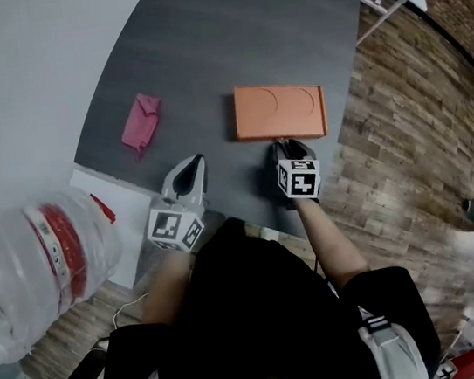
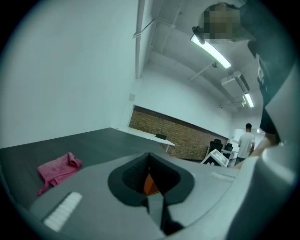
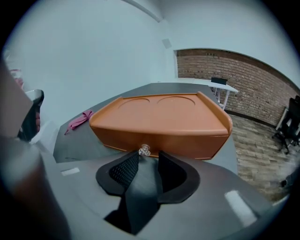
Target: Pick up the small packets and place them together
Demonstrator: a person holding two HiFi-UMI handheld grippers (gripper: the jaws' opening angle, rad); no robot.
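An orange box (image 1: 278, 112) with two round dents in its lid lies on the dark grey table (image 1: 222, 27). Its front face carries a small clear knob (image 3: 144, 150). My right gripper (image 1: 290, 145) is at that front face, open, with the knob just off its fingertips (image 3: 145, 158) and untouched by either pad. My left gripper (image 1: 192, 169) is shut and empty, level, to the left of the box; a sliver of the orange box (image 2: 150, 184) shows behind its jaws (image 2: 149, 159). A crumpled pink cloth (image 1: 140, 122) lies further left. No small packets are in view.
A clear plastic jug with a red label (image 1: 37, 267) stands on a white surface (image 1: 125, 236) at the left. The table's right edge drops to a wooden floor (image 1: 411, 114). A person (image 2: 244, 140) stands far off by desks and chairs.
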